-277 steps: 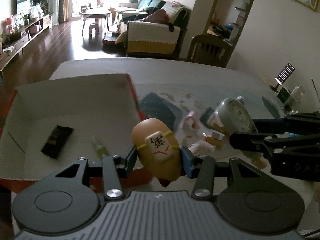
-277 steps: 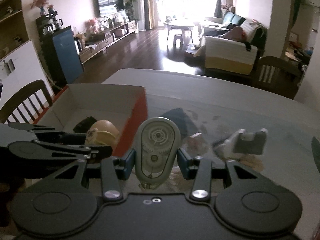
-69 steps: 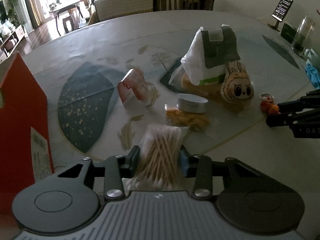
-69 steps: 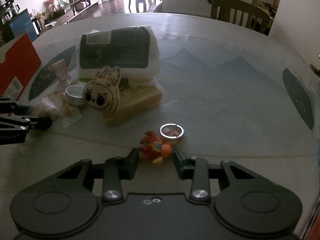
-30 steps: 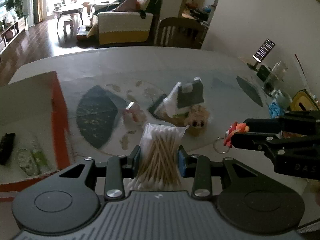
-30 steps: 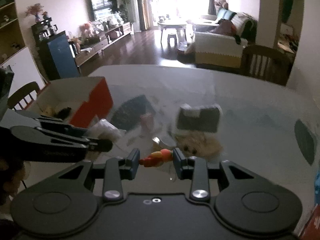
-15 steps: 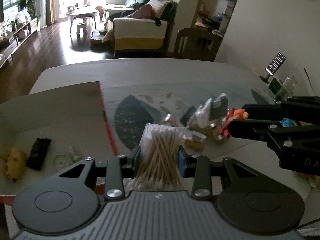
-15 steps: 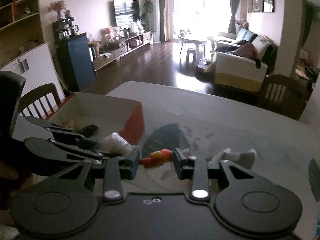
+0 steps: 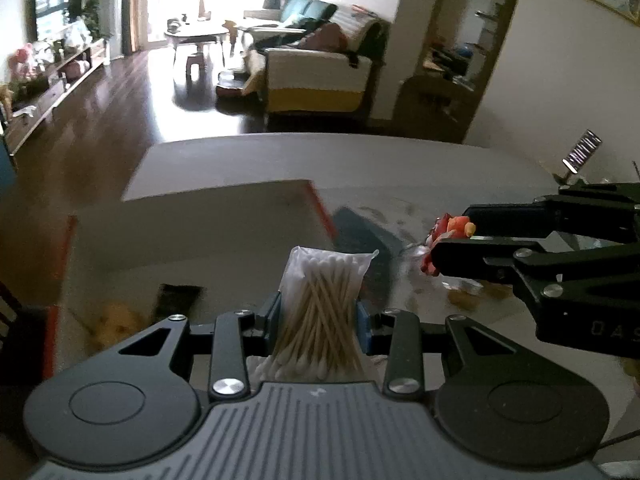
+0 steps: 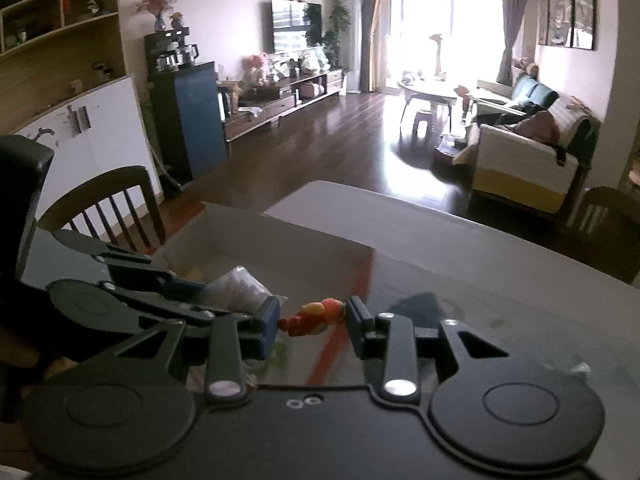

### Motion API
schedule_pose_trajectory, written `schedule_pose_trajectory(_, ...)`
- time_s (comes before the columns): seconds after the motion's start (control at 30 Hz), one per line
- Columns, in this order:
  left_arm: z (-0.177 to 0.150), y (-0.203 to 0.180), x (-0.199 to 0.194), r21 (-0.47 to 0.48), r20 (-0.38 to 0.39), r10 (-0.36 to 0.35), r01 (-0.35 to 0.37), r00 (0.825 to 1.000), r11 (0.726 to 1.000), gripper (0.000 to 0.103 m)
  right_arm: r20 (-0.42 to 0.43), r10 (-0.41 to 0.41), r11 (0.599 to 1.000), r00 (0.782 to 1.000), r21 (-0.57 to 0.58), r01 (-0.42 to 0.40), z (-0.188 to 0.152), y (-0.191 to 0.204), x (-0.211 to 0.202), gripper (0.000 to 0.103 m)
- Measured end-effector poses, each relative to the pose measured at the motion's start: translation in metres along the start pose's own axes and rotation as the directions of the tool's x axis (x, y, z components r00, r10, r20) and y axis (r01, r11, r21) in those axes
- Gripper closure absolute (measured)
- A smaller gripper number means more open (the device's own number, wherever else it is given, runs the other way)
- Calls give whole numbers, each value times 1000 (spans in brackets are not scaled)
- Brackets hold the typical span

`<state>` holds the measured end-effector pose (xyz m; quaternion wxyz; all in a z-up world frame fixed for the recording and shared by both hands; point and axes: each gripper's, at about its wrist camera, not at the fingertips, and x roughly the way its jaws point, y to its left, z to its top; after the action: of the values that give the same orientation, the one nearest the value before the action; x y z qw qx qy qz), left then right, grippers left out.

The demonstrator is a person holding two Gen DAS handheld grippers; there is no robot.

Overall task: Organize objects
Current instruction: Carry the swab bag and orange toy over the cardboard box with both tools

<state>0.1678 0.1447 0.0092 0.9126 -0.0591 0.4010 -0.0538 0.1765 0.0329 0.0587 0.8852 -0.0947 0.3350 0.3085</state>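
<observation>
both grippers loaded above the box

your left gripper (image 9: 319,316) is clamped on the bag of cotton swabs (image 9: 320,312), held upright between its blue pads and hanging over the open red-sided box (image 9: 320,210); your right gripper (image 10: 312,322) is pinched on the small red and orange figure (image 10: 316,316), which lies sideways between the fingertips; in the left view that figure (image 9: 448,236) shows at the tip of the right gripper, just right of the box's red wall and over the table (image 9: 400,168); in the right view the red edge of the box (image 10: 360,280) runs straight under the figure, so you are at the rim rather than clearly inside; the left gripper crosses close in front on your left, with the swab bag (image 10: 240,284) nearly touching your right fingers; inside the box a dark flat object (image 9: 178,300) and a blurred yellowish one (image 9: 114,318) lie near the front; blurred small items (image 9: 464,290) sit on the table beneath the right gripper; a wooden chair (image 10: 108,204) stands behind the box.
</observation>
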Motion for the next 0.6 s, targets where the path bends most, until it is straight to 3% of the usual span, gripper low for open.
schedule_pose_trajectory(0.3, 6, 67, 2, -32, -10, 80, -81, 997, 996, 67, -36, 19, 999, 999, -36, -21, 17, 30, 47, 68)
schedule_pose_trajectory(0.6, 2, 111, 30, -32, -72, 158, -161, 985, 986, 67, -132, 25, 999, 991, -40, -31, 9, 43, 97, 68)
